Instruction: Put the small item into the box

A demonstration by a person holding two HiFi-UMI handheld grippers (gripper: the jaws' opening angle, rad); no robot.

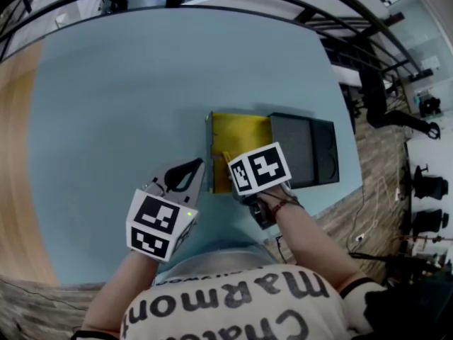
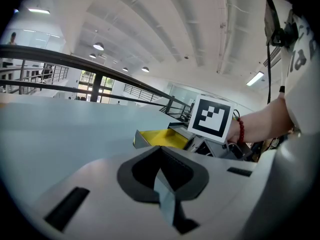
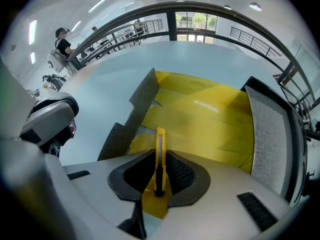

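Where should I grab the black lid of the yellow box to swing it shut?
Probably its free edge, the one farthest from the yellow box, coming in from the head view's right. The black lid lies open beside the box and seems joined along it, so that outer rim gives most leverage.

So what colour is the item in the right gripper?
The item is yellow; right gripper view shows it best.

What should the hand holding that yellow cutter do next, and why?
Probably open the jaws of the right gripper. They pinch the yellow cutter, which points steeply down over the yellow lining of the open box, so letting go should drop it inside. The left gripper sits beside the box, jaws together and empty.
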